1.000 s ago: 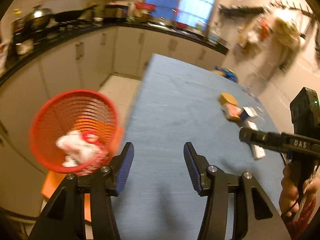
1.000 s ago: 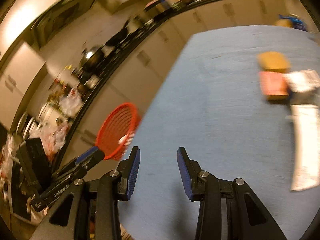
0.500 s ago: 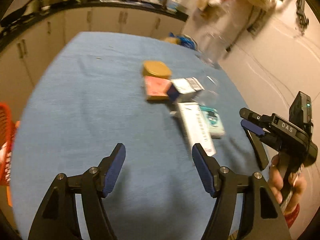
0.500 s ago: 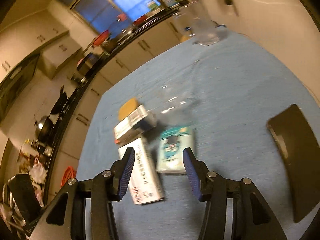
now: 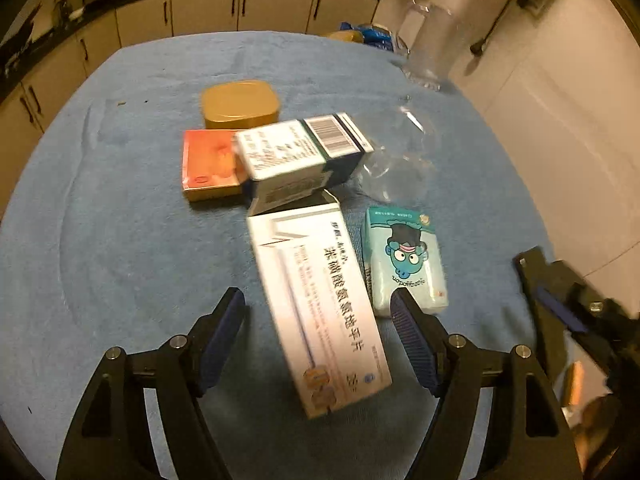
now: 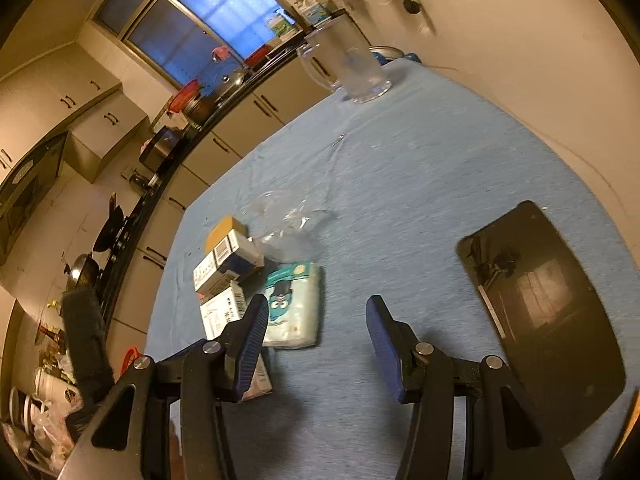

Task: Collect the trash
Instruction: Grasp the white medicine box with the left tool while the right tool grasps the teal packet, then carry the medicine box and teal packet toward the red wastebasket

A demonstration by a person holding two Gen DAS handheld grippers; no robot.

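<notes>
My left claw [image 5: 318, 322] is above the near end of the long white medicine box [image 5: 320, 304]. Its jaws are opening; the box sits in the gap between them, pads not on it. My right claw [image 6: 316, 326] is spread too, with only bare blue desk [image 6: 420, 184] cloth between the fingers. It grips nothing.

Trash is clustered mid-desk:
- the long white box lies flat, its near end toward me
- a teal tissue pack [image 5: 404, 260] with a cartoon face lies just beside it on the right; in the right wrist view it sits just beyond the left finger [image 6: 250, 328]
- a white-and-navy barcode carton [image 5: 300, 156] lies tilted, resting on the far end of the long box and overlapping the orange box [image 5: 208, 164]
- a gold tin [image 5: 240, 104] behind the orange one, touching or nearly so
- crumpled clear plastic [image 5: 400, 160] to the right of the carton

A glass mug [image 6: 348, 64] stands upright at the far desk edge, well apart from the pile. A dark phone [image 6: 540, 304] lies flat to the right of my right claw.
</notes>
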